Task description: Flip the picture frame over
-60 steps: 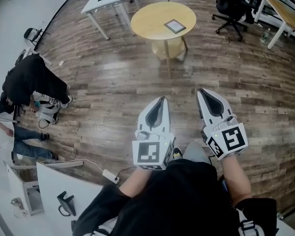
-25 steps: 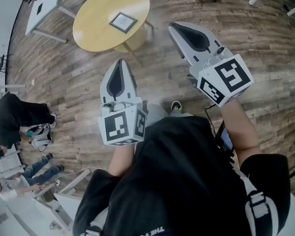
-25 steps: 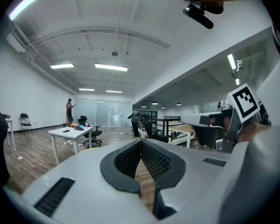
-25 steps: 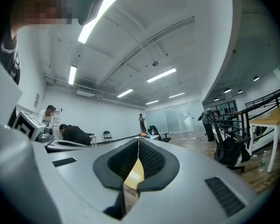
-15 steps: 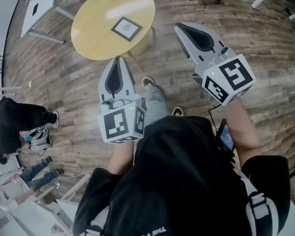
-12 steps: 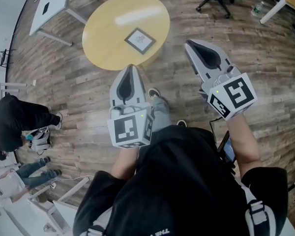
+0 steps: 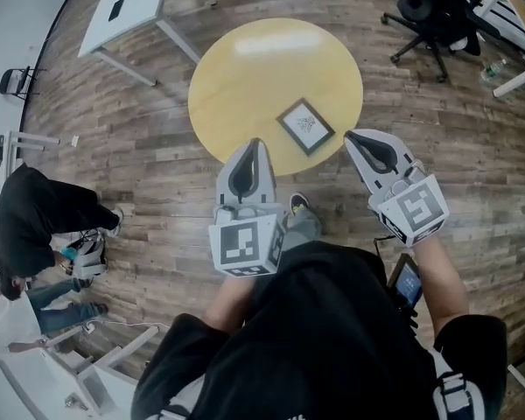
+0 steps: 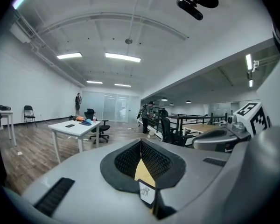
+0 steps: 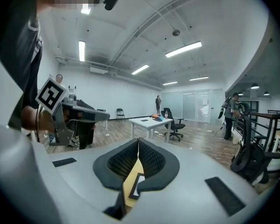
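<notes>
A small picture frame with a dark border lies flat on the round yellow table, near its front right edge. My left gripper is shut and empty, with its tip over the table's near edge, left of the frame. My right gripper is also shut and empty, and sits just right of the frame at the table's rim. In the left gripper view the frame shows low between the closed jaws. The right gripper view shows the frame the same way.
A white desk stands at the back left and a black office chair at the back right. A person in black crouches on the wooden floor at the left. My shoe is under the table's edge.
The table and frame have come much closer and lower in the head view. Both grippers moved forward and down, from over the floor to the table's near edge. Both stay shut.
</notes>
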Action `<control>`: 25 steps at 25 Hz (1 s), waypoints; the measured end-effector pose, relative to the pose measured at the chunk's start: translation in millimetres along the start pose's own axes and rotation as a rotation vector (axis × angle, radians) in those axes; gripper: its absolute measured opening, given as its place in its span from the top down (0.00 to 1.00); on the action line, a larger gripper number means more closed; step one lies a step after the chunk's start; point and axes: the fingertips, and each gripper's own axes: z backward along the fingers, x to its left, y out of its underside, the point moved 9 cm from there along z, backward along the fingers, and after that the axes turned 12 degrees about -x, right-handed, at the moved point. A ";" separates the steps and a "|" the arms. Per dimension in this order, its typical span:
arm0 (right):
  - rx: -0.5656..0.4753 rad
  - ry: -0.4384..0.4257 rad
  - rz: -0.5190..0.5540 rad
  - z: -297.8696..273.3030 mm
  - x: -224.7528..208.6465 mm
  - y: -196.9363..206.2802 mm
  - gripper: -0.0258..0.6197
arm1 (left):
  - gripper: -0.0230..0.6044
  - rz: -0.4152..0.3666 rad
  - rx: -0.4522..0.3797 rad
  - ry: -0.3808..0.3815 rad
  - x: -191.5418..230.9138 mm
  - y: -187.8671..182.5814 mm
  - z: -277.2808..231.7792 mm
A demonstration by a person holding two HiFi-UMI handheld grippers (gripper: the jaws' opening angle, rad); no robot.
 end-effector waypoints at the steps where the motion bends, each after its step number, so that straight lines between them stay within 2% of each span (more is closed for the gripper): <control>1: 0.024 -0.021 0.015 -11.0 -0.2 6.5 0.93 | 0.93 0.000 -0.001 0.004 9.2 1.0 -7.9; 4: 0.120 -0.096 0.084 -41.3 1.6 33.3 0.93 | 0.93 -0.011 0.001 0.002 35.8 7.6 -27.1; 7: 0.266 -0.187 0.156 -64.8 6.9 74.5 0.93 | 0.93 0.008 0.025 -0.017 59.3 18.5 -43.1; 10: 0.427 -0.325 0.181 -84.6 14.8 126.6 0.91 | 0.93 0.025 0.053 -0.011 69.1 27.1 -53.5; 13: 0.565 -0.458 0.209 -102.5 22.3 182.8 0.66 | 0.93 0.021 0.082 -0.003 73.8 36.7 -63.5; 17: 0.733 -0.595 0.383 -118.8 29.0 248.9 0.58 | 0.93 0.017 0.121 -0.033 87.0 48.6 -73.1; 19: 0.785 -0.626 0.446 -122.3 30.7 265.7 0.55 | 0.93 0.015 0.135 -0.046 92.6 51.2 -76.7; 22: 0.842 -0.655 0.485 -122.1 33.5 279.3 0.53 | 0.93 0.011 0.149 -0.049 97.5 54.1 -81.2; 25: 0.842 -0.715 0.570 -117.2 40.4 282.4 0.52 | 0.93 0.014 0.154 -0.045 100.4 57.3 -86.2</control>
